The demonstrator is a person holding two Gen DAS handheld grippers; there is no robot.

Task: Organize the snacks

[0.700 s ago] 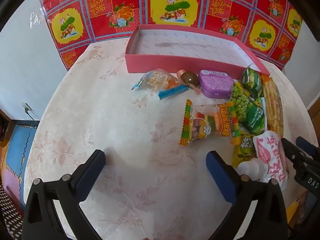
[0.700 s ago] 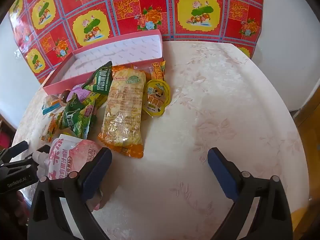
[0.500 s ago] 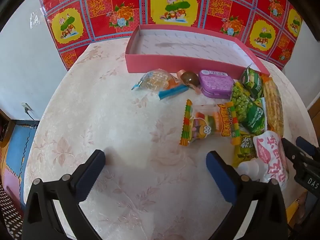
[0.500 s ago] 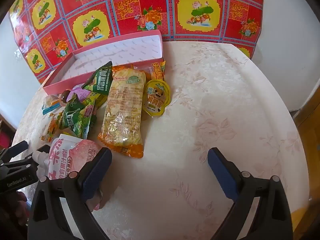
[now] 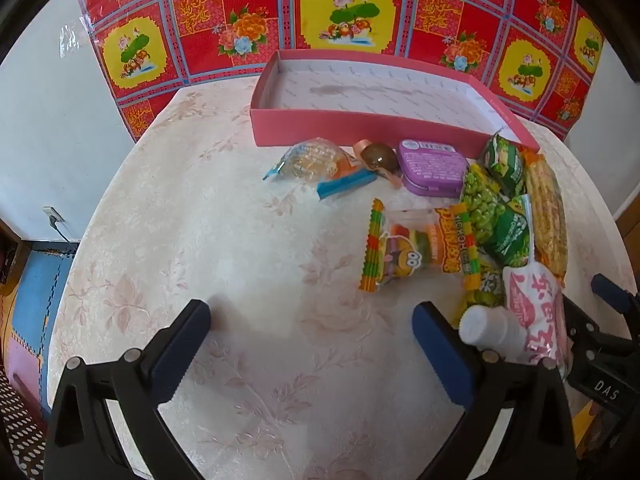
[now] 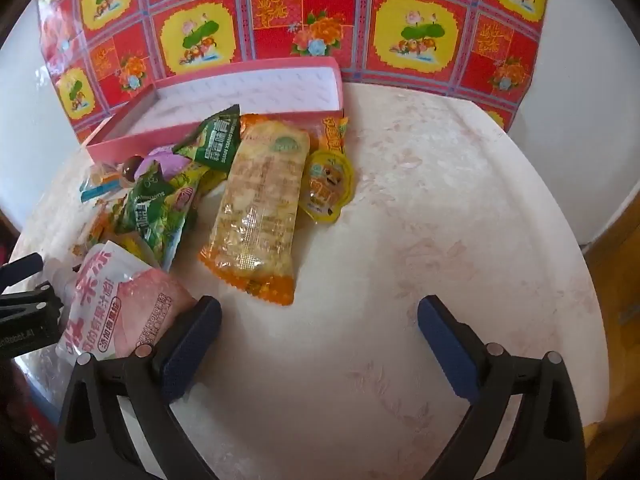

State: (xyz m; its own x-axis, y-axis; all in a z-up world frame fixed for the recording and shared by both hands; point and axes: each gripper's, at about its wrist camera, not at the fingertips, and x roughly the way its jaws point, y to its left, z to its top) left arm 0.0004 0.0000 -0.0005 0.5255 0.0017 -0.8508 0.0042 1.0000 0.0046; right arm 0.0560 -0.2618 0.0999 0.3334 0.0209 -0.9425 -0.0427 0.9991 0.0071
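Nothing has shifted since the earlier frames: the left gripper [image 5: 311, 344] and right gripper [image 6: 319, 342] both hover low over the round table [image 5: 168, 216] with jaws spread wide, holding nothing. Nearest, at 9 o'clock of the right gripper, a pink spouted drink pouch [image 6: 116, 300] touches its left finger; at 11 o'clock lies the long orange cracker pack [image 6: 260, 204], beside green pea packets [image 6: 160, 208] and a yellow jelly cup [image 6: 327, 184], and farthest, at 12 o'clock, sits the shallow pink box [image 5: 360, 128], no snacks inside
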